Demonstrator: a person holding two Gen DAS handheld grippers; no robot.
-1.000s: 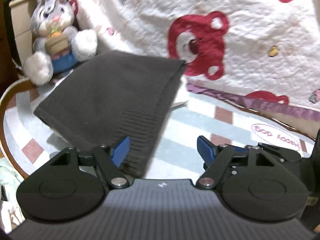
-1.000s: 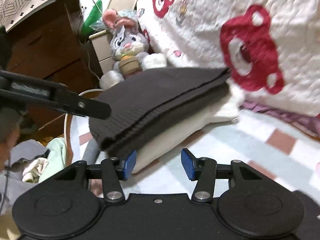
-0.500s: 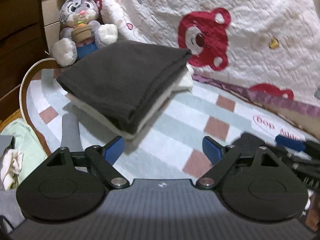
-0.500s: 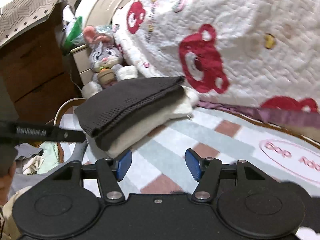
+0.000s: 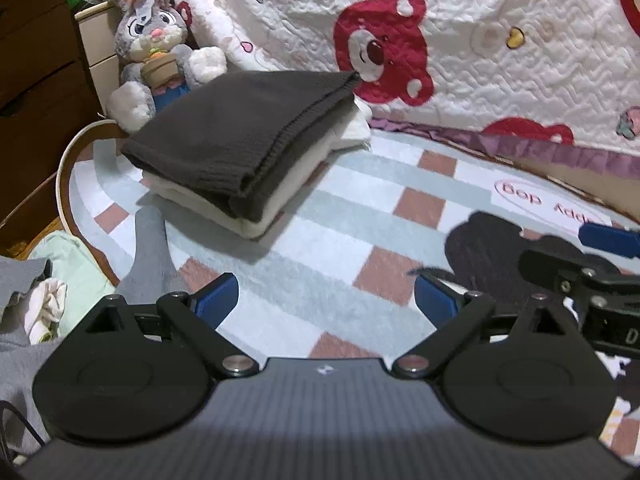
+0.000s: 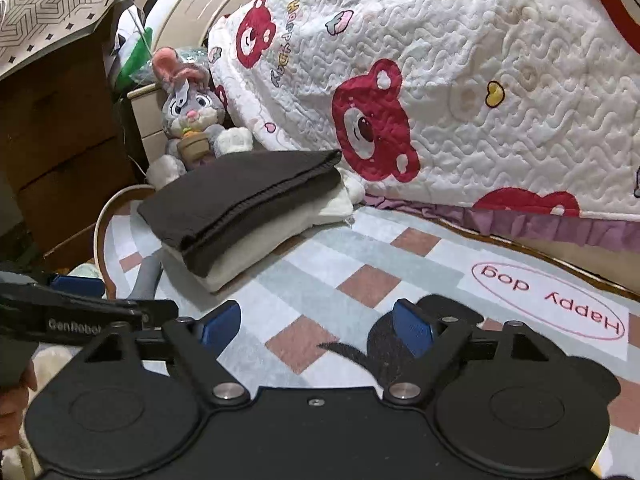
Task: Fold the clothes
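A folded dark brown knit sweater (image 5: 240, 132) (image 6: 240, 196) lies on top of a folded cream garment (image 5: 276, 204) (image 6: 264, 244) on the checked rug (image 5: 320, 240). My left gripper (image 5: 326, 300) hangs over bare rug well short of the stack. Its jaws are opening and nothing is between them. My right gripper (image 6: 316, 326) is also back from the stack, over the rug, jaws opening and empty. The right gripper (image 5: 600, 256) shows at the right edge of the left wrist view. The left gripper (image 6: 76, 308) shows at the left edge of the right wrist view.
A plush rabbit (image 5: 156, 52) sits behind the stack against a white quilt with red bears (image 5: 440, 40). A wooden dresser (image 6: 60, 140) stands on the left. Loose grey and pale green clothes (image 5: 44, 280) lie beyond the rug's left edge, and a grey sleeve (image 5: 150, 248) reaches onto the rug.
Both grippers have drawn back from the stack's near edge and their jaws have widened. The dark sweater stays folded on the cream garment.
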